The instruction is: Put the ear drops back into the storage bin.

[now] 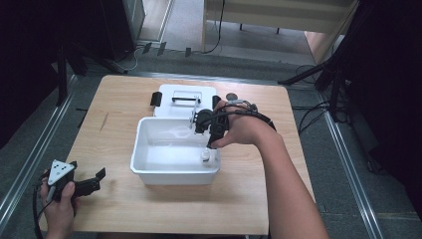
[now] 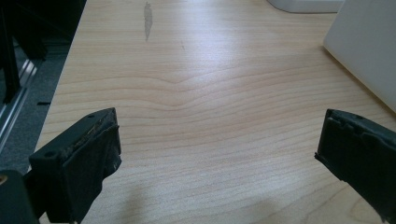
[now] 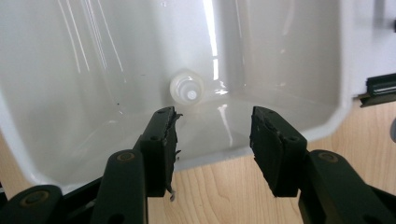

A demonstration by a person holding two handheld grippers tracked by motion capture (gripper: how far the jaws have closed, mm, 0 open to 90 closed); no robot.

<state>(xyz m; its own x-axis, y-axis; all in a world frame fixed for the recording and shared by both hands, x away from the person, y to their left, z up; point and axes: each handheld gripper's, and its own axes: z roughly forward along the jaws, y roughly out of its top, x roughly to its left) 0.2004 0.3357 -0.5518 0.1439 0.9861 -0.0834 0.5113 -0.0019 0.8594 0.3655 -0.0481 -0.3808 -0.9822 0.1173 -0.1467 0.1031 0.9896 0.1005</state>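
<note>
A white plastic bin (image 1: 149, 172) stands open in the middle of the wooden table. Inside it, by the front right corner, a small white bottle (image 1: 205, 156) stands upright; the right gripper view looks down on the bottle (image 3: 187, 88) from above. My right gripper (image 1: 212, 142) hovers over the bin's right rim, just above the bottle, open and holding nothing (image 3: 212, 135). My left gripper (image 1: 99, 180) rests low near the table's front left corner, jaws wide open over bare wood (image 2: 217, 140).
The bin's white lid (image 1: 184, 97), with a handle and black clips, lies flat behind the bin. A small round grey object (image 1: 231, 97) sits right of the lid. In the left gripper view the bin's wall (image 2: 364, 46) is at the right.
</note>
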